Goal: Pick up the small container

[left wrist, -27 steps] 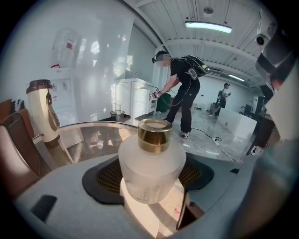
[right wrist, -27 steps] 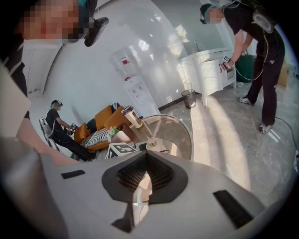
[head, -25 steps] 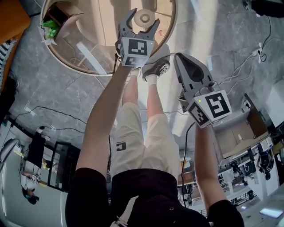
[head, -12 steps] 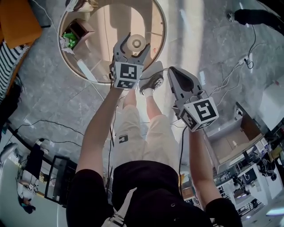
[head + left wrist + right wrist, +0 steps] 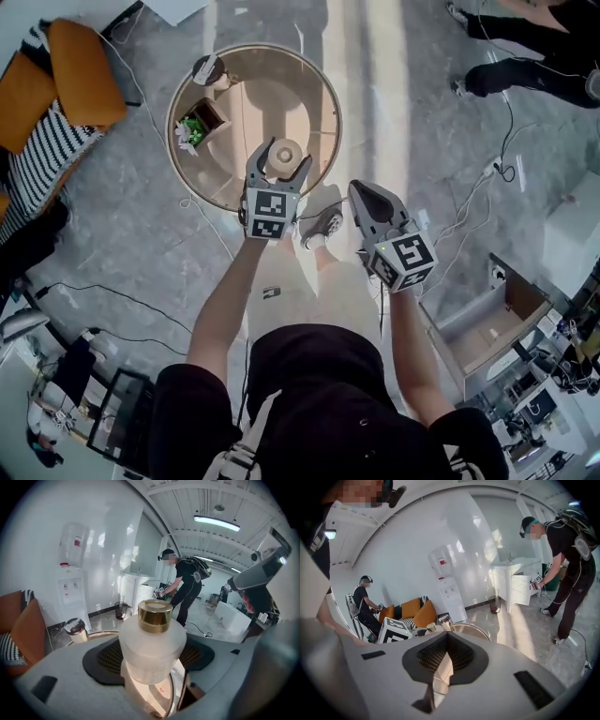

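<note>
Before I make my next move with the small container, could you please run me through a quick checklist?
1. Grip: ok. The left gripper is shut on the small container, with its frosted body between both jaws.
2. Upright: ok. The gold cap is on top and shows no tilt.
3. Base clear of the round table: cannot tell. The table shows below, but the base is hidden.
4. Right gripper out of the way: ok. Its jaws are together with nothing in them, and it is off to the side.
5. Neighbours: ok. The box and the lidded cup stand at the table's far edge, apart from the container.
</note>
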Motion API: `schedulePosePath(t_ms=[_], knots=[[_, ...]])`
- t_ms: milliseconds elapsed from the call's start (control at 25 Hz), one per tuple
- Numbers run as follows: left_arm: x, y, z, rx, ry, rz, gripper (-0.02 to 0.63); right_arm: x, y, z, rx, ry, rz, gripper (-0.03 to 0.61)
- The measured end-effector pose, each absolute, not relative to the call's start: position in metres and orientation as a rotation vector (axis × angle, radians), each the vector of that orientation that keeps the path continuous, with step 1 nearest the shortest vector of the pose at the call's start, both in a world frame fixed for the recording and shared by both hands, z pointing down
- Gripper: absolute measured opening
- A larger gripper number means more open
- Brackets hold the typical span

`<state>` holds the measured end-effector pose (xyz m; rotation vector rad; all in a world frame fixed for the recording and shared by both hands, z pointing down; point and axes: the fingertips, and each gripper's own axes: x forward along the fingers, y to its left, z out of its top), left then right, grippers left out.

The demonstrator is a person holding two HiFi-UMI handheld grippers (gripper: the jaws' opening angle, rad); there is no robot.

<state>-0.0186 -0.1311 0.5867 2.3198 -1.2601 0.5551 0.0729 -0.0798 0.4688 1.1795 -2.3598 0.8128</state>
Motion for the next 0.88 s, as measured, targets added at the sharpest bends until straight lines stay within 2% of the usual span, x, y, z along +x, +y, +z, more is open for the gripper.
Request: schedulePosePath(t_ms=[520,880], knots=[[-0.06,-0.081,0.432,2.377,-1.303,0.538,0.348,0.058,-0.051,0.382,1.189,-2.518,0.707,0.003],[-0.064,-0.059,0.347,2.431,-1.301,0.455,0.348,0.075,-0.052,0.318,1.302,-2.599,0.597,0.003]])
